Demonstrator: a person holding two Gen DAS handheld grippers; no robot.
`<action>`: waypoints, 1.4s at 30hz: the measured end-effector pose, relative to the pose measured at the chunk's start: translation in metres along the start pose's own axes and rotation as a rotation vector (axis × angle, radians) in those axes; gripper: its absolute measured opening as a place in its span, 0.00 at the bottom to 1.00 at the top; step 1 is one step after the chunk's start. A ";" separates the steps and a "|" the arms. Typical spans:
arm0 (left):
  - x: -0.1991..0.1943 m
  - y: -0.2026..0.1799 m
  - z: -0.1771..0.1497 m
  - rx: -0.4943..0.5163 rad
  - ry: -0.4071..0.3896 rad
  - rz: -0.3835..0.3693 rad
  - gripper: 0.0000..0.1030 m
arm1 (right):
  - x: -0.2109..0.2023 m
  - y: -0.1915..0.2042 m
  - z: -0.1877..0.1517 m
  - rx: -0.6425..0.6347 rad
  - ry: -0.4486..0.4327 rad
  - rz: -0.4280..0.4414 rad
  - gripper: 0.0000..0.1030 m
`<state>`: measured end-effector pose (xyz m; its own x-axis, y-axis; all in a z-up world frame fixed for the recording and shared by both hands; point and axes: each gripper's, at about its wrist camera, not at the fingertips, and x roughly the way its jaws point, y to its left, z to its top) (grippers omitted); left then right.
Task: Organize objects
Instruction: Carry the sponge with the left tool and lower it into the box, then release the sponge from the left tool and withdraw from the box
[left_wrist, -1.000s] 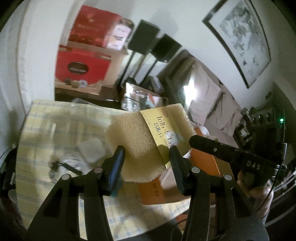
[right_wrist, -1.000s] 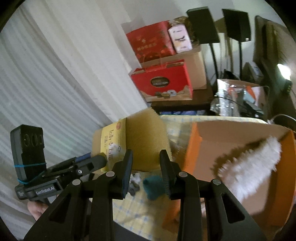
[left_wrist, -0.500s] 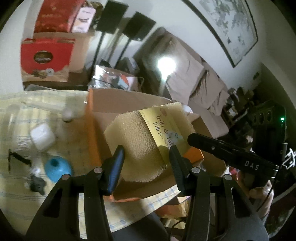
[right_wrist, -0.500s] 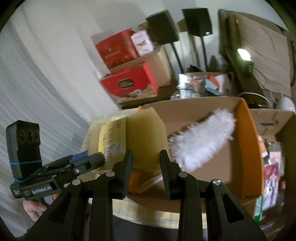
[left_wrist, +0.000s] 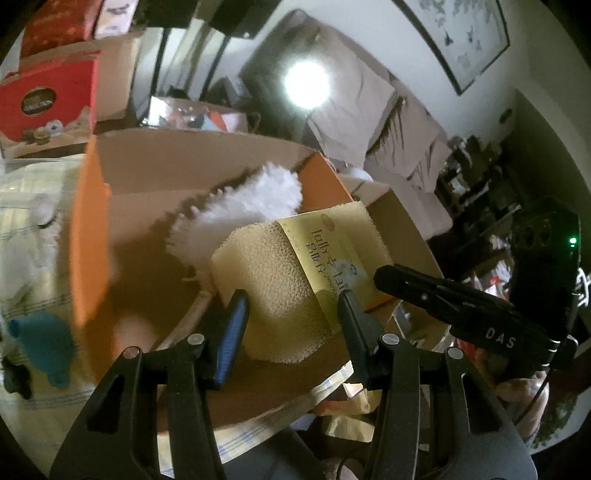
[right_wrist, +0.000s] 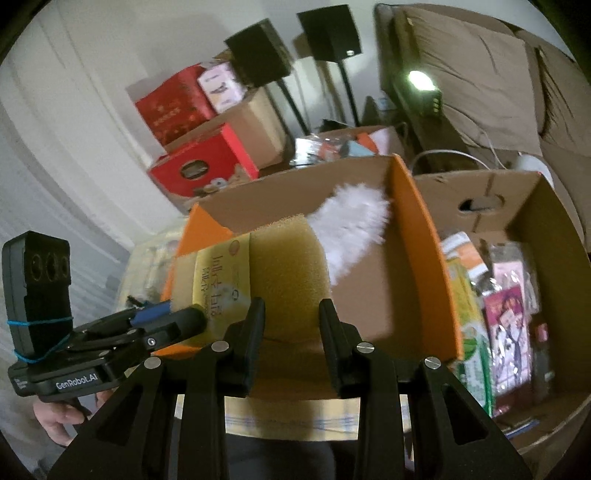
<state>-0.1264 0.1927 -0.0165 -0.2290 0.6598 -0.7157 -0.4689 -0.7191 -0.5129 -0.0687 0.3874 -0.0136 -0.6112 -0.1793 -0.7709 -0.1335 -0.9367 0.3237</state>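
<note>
My left tongs (left_wrist: 291, 310) pinch the sponge (left_wrist: 284, 280) across its body, and my right tongs (right_wrist: 290, 319) pinch its other end, so the soft block hangs level between them rather than sagging. Its yellow label (left_wrist: 332, 254) faces up. I hold the sponge above the orange box (left_wrist: 88, 229), clear of the floor of the box, probably so it can be lowered straight in. A white duster (left_wrist: 243, 206) already lies inside, slanting toward the far corner, leaving room near me. The box stands on the checked worktop (left_wrist: 26, 206), where a teal item (left_wrist: 44, 341) remains outside. A second carton (right_wrist: 539, 266) of packets sits right of the box.
</note>
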 end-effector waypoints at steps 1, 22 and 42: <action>0.006 -0.002 0.000 0.005 0.010 0.000 0.44 | 0.000 -0.006 -0.001 0.007 0.001 -0.007 0.30; 0.076 -0.023 -0.009 0.032 0.195 0.008 0.45 | 0.010 -0.056 -0.022 0.016 0.051 -0.190 0.34; 0.037 -0.015 0.000 0.046 0.133 0.002 0.83 | -0.012 -0.035 -0.014 -0.006 -0.022 -0.174 0.39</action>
<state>-0.1279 0.2277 -0.0348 -0.1167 0.6212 -0.7749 -0.5076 -0.7079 -0.4911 -0.0452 0.4180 -0.0233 -0.5963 -0.0074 -0.8027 -0.2342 -0.9548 0.1828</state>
